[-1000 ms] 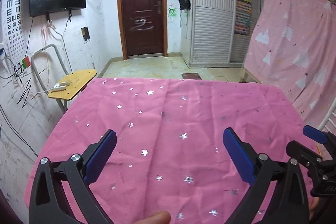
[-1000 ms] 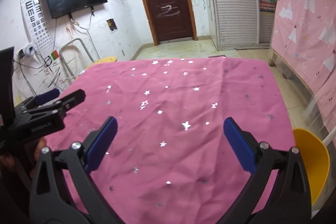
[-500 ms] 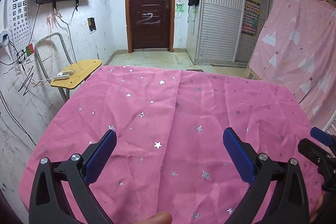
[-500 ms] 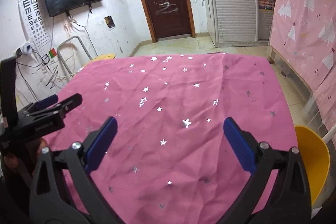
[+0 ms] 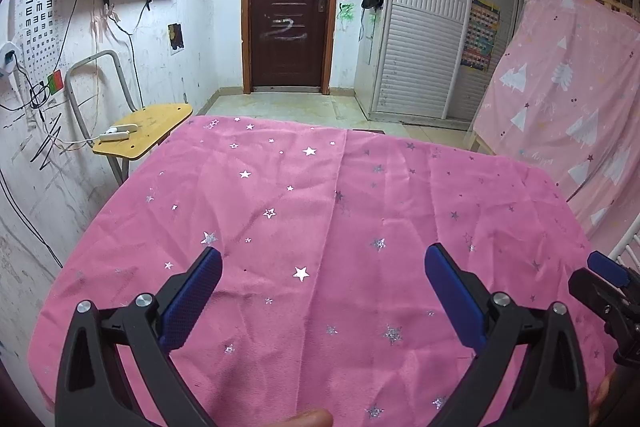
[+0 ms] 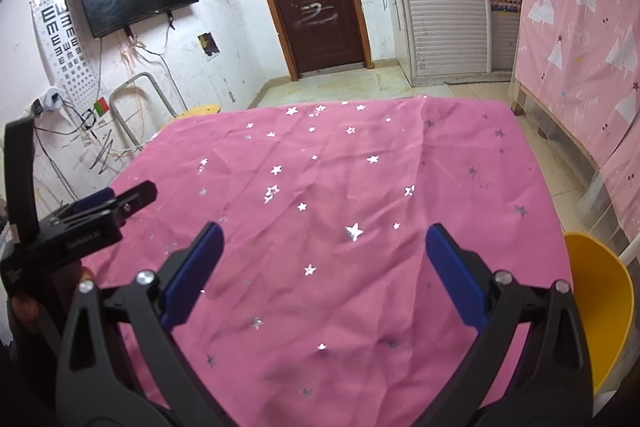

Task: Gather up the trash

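A table under a pink cloth with silver stars (image 5: 320,211) fills both views (image 6: 340,227). I see no trash on it. My left gripper (image 5: 322,267) is open and empty above the cloth's near part. My right gripper (image 6: 322,247) is open and empty above the cloth. The left gripper also shows at the left edge of the right wrist view (image 6: 100,203). The right gripper's tip shows at the right edge of the left wrist view (image 5: 604,267).
A yellow bin or chair (image 6: 600,299) stands low at the table's right side. A small yellow side table (image 5: 144,131) with a white power strip stands at the far left. A pink-covered frame (image 5: 568,115) lines the right. A dark door (image 5: 290,3) is beyond.
Both grippers have tilted upward and drawn back a little, so more of the room and the cloth's far edge shows. Both stay open and empty.
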